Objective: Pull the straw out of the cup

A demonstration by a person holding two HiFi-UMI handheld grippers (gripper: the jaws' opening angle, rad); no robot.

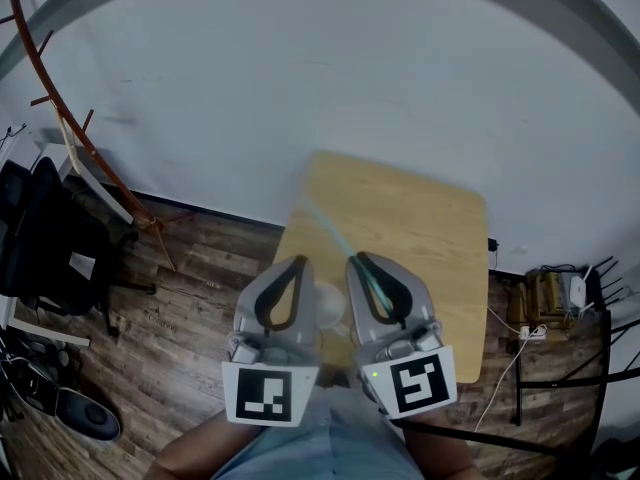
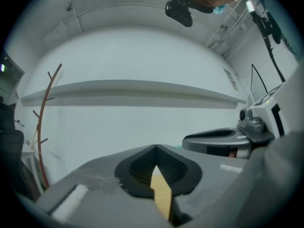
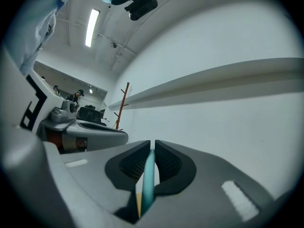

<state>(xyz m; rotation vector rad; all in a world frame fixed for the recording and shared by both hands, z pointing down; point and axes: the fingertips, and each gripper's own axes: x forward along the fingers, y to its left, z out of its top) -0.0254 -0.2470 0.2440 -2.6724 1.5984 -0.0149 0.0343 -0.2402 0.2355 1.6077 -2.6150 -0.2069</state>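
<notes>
In the head view both grippers are held level above the near end of a small wooden table [image 1: 420, 223]. My right gripper [image 1: 358, 259] is shut on a teal straw [image 1: 335, 230], which sticks out past its tips toward the upper left. The right gripper view shows the straw [image 3: 148, 184] pinched between the ribbed pads of the right gripper [image 3: 152, 148]. My left gripper [image 1: 300, 260] hangs beside it, its jaws shut tip to tip with nothing between them; the left gripper view shows the left gripper [image 2: 156, 147] the same way. A white cup [image 1: 329, 304] shows below, between the two grippers.
A wooden coat rack [image 1: 85, 143] leans at the left by the white wall. Dark bags and a chair [image 1: 40, 243] crowd the left floor. A power strip with cables [image 1: 545, 303] lies right of the table. A light blue sleeve [image 1: 320, 443] fills the bottom edge.
</notes>
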